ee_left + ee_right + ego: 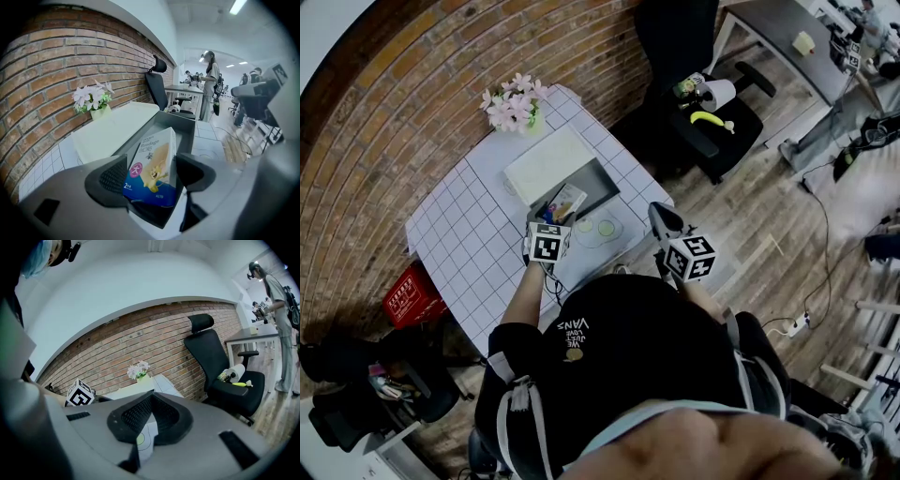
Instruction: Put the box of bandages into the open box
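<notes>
Squarely at the desk (473, 234), you stand with both forearms stretched forward over its gridded white cloth. The brick wall (422, 94) runs along its far side. Your left forearm reaches from the torso toward the middle of the desk, and the left gripper (151, 173) tips downward over the near end of the open box (600, 176). Your right arm is held further out. The right gripper (662, 218) is nearly level, its tip near the desk's right-hand corner and well apart from the open box.

A black office chair (675, 47) stands just beyond the desk's far right side and hems it in. To your left lies a wide stretch of bare cloth, running out to the desk's left edge. The white lid (546, 164) lies flat on the wall side of the open box, touching it. A pot of pink flowers (516, 103) sits at the far corner, between the lid and the wall.

The box of bandages (154, 164) stands tilted inside the open box at its near end. Its foot is down in the tray and its top rises above the rim. Your left fingers (110, 176) are released and spread wide, one on each side of the carton. A clear gap shows on its right side, while the other finger meets the carton's edge in the left gripper view. Your right fingers (136, 416) are clenched together on nothing, above a paper sheet (602, 228) printed with green circles.
</notes>
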`<state>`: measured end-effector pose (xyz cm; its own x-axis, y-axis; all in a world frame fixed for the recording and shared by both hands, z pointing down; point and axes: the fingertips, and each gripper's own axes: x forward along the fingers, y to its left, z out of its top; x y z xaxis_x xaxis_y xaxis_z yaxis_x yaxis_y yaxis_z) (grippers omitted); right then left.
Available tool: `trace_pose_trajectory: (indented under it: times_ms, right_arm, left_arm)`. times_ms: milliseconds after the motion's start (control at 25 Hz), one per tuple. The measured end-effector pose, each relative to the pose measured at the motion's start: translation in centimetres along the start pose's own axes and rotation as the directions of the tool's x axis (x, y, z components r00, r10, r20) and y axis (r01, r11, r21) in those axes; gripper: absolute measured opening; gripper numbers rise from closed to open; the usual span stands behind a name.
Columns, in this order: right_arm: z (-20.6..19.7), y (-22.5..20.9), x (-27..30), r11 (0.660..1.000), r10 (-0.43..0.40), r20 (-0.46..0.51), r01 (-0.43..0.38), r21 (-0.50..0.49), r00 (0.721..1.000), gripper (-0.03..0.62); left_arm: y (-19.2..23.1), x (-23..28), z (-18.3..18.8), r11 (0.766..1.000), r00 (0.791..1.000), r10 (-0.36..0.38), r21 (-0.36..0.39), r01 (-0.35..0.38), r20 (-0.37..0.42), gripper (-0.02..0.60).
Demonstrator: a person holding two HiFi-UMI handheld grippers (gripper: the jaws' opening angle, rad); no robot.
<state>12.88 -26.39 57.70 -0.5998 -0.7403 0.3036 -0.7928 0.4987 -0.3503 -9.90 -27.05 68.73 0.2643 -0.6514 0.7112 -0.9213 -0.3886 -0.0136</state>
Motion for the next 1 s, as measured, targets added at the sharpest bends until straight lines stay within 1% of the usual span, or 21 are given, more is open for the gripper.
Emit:
trace_pose_trajectory:
  times_ms: [120,200,480,680,840,1000]
  right_arm:
    - [-0.1,0.4,-0.1,1.0,-0.009,0.002,0.009,0.002,1.0,-0.003]
    - [-0.2,0.7,-0.2,1.0,-0.015,0.002,0.015,0.003,1.0,-0.003]
    - [-0.2,1.3,-0.7,0.999,-0.052,0.009,0.052,0.004,0.999,-0.003]
    - [-0.6,2.4,-1.0,0.997,-0.073,0.014,0.073,0.007,0.997,-0.003]
    - [-1.0,3.8,-1.1,0.996,-0.085,0.017,0.085,0.008,0.996,-0.003]
    - [-1.3,5.7,-1.2,0.996,-0.093,0.026,0.093,0.007,0.995,-0.003]
  left_arm:
    - [-0.1,0.5,0.1,0.998,1.0,0.016,0.062,-0.016,-0.003,0.319]
    - [-0.1,1.1,0.0,0.997,1.0,0.017,0.074,-0.017,0.002,0.319]
    - [0.4,1.1,-0.4,0.999,1.0,-0.011,0.05,0.01,0.011,0.319]
    - [0.9,0.2,-0.6,0.999,0.999,-0.03,0.038,0.029,0.028,0.319]
    - [1.2,-0.8,-0.2,0.998,0.997,-0.044,0.051,0.041,0.063,0.319]
    - [1.5,-2.6,0.2,0.997,0.992,-0.063,0.043,0.059,0.11,0.319]
